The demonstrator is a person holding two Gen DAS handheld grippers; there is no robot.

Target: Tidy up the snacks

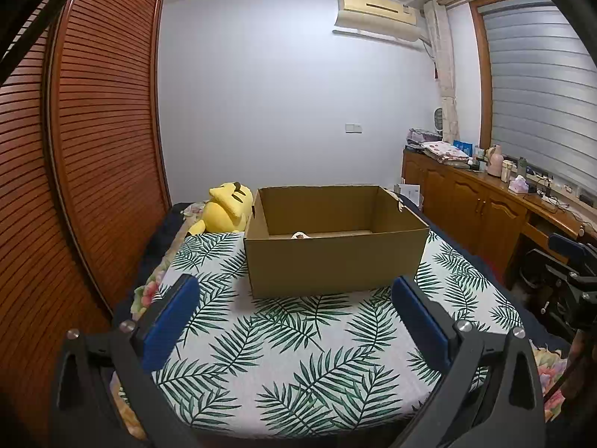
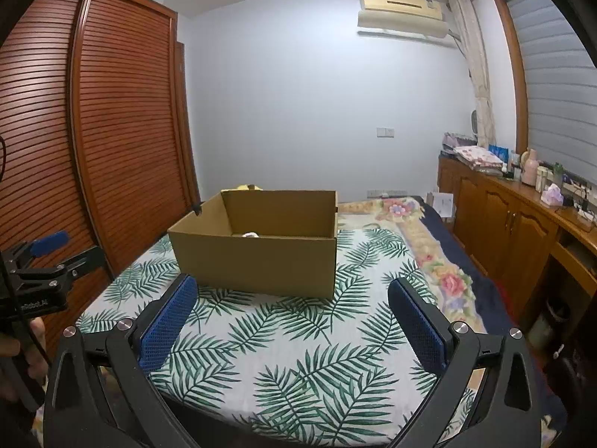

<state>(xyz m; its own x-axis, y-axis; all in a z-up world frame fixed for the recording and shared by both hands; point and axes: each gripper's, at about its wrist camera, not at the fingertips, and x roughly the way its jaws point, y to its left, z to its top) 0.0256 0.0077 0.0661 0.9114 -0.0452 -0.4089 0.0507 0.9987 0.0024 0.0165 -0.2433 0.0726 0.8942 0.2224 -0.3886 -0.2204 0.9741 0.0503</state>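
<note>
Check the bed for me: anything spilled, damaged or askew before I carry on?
Nothing spilled or damaged. The cardboard box sits upright and open on the leaf-print sheet, with one small pale item inside. Oddly, no loose snacks are visible. A yellow plush toy lies behind it.

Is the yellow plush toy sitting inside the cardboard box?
No, the yellow plush toy lies on the bed outside the cardboard box, beside its far left corner.

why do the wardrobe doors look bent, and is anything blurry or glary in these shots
Left wrist view: fisheye lens bows the slatted wardrobe outward, corners vignette black; cardboard box is sharp, lighting soft and even. Right wrist view: same barrel curve on the wardrobe and window blinds; no glare, only faint shadow under the box.
</note>
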